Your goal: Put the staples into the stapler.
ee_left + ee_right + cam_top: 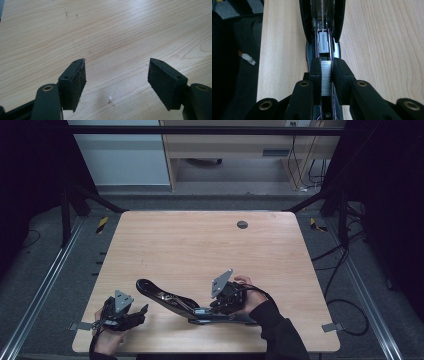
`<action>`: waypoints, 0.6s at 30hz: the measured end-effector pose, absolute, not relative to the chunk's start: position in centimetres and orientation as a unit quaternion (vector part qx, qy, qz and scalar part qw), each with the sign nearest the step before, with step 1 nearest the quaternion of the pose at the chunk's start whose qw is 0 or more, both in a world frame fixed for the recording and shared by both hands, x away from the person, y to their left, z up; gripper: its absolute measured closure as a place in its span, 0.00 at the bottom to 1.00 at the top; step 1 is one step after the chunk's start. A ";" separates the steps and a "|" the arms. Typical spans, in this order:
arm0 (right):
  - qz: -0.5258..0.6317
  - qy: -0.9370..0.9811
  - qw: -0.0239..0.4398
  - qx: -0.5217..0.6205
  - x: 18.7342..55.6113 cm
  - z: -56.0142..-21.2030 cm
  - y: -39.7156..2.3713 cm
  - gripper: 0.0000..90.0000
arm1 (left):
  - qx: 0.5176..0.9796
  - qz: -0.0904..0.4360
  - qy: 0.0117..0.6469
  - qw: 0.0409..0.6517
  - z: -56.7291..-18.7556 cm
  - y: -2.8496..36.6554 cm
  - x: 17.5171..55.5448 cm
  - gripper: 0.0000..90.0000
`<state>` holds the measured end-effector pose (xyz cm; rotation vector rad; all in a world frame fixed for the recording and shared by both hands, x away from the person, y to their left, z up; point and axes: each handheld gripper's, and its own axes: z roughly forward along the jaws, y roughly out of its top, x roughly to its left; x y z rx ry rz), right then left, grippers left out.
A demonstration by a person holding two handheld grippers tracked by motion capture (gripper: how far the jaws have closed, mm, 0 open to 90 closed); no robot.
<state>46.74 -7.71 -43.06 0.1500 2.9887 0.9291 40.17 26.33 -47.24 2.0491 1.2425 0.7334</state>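
Now loading a stapler with a fresh strip.
Right gripper (pixel 327 72) is clamped on a strip of staples (pixel 326 77) over the opened stapler (pixel 170 299) near the table's (pixel 200 240) front edge; left gripper (pixel 116 82) sits spread and empty. That strip looks light, brittle and slick, best pinched by its flat sides.

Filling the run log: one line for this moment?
right tongs: shut on staple strip | stapler: open | left tongs: open, empty
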 end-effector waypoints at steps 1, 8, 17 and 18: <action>0.298 0.953 0.003 0.048 46.7 -43.1 -7.7 0.87 | 0.777 0.278 0.471 0.312 -47.2 26.3 40.2 0.33; 0.293 0.955 0.005 0.044 46.7 -43.1 -7.7 0.87 | 0.777 0.278 0.471 0.312 -47.3 26.3 40.2 0.33; 0.292 0.956 0.002 0.037 46.9 -43.3 -7.7 0.87 | 0.777 0.278 0.471 0.312 -47.3 26.3 40.2 0.33; 0.292 0.956 0.001 0.038 46.9 -43.3 -7.7 0.87 | 0.778 0.278 0.470 0.311 -47.3 26.3 40.2 0.33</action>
